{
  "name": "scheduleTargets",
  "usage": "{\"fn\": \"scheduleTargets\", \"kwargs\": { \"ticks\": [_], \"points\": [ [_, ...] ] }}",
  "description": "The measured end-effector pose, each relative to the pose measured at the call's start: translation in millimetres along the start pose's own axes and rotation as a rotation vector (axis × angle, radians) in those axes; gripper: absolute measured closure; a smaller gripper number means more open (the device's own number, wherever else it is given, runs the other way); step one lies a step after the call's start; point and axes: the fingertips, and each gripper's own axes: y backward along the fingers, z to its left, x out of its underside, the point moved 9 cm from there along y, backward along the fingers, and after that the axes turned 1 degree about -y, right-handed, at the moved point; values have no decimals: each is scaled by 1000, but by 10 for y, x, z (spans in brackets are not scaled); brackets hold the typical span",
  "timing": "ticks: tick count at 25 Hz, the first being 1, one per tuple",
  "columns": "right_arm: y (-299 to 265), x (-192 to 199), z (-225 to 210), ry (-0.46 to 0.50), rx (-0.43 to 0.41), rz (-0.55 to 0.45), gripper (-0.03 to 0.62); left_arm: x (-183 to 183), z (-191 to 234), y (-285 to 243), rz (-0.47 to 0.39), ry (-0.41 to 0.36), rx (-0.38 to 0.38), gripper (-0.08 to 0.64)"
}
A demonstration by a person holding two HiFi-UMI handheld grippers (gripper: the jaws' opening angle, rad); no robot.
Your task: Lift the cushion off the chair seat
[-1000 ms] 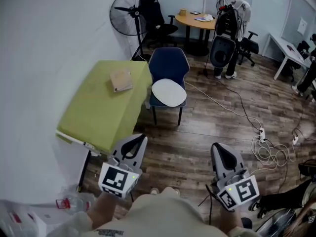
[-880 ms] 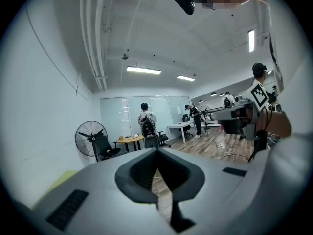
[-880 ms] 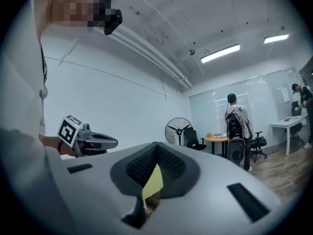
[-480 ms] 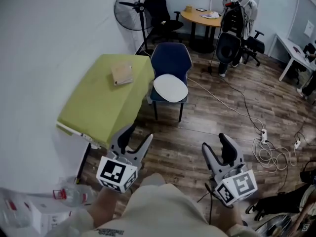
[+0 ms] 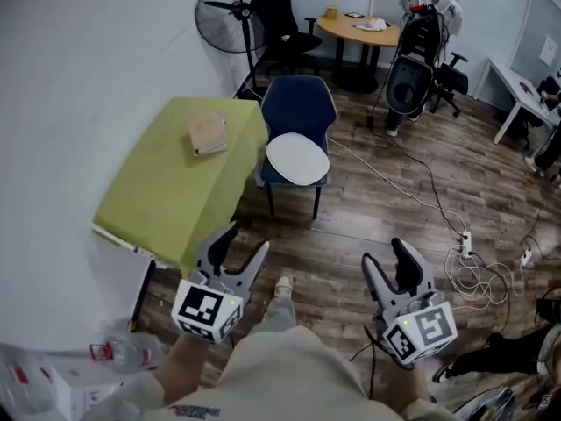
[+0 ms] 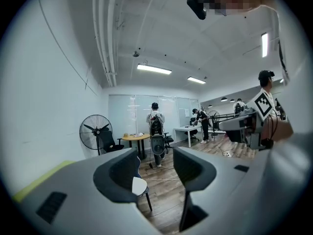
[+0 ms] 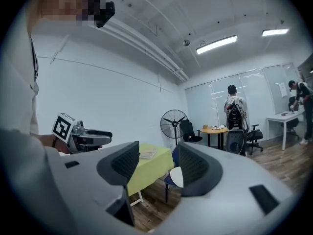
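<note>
A white oval cushion (image 5: 298, 159) lies on the seat of a dark blue chair (image 5: 301, 110) beside the green table. Both grippers hang well short of it, over the wooden floor. My left gripper (image 5: 244, 242) is open; its jaws have just been opening and nothing is between them. My right gripper (image 5: 386, 257) is open too, its jaws also just spread, empty. In the left gripper view the cushion (image 6: 139, 185) shows far off between the jaws of the left gripper (image 6: 155, 168). The right gripper view shows the cushion (image 7: 177, 176) beyond the right gripper (image 7: 156, 163).
A table under a green cloth (image 5: 175, 182) with a brown book (image 5: 206, 134) stands left of the chair. Behind are a floor fan (image 5: 230, 16), a round table (image 5: 359, 32) and a person (image 5: 429, 7). Cables and a power strip (image 5: 465, 235) lie at right.
Both grippers went from shut to open. Both hands shifted a little forward and lower, and a foot has come into view on the floor.
</note>
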Motion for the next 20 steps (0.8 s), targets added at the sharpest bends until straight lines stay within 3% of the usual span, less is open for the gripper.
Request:
{"fn": "scheduleTargets", "kwargs": {
  "ticks": [6,20],
  "points": [
    [-524,37,-260,-5,11,51,341,-18,295,-423,11,0,11,339],
    [-2287,-217,-681,-23,9,127,341,14,1617,-1634,97,-8,25,339]
  ]
}}
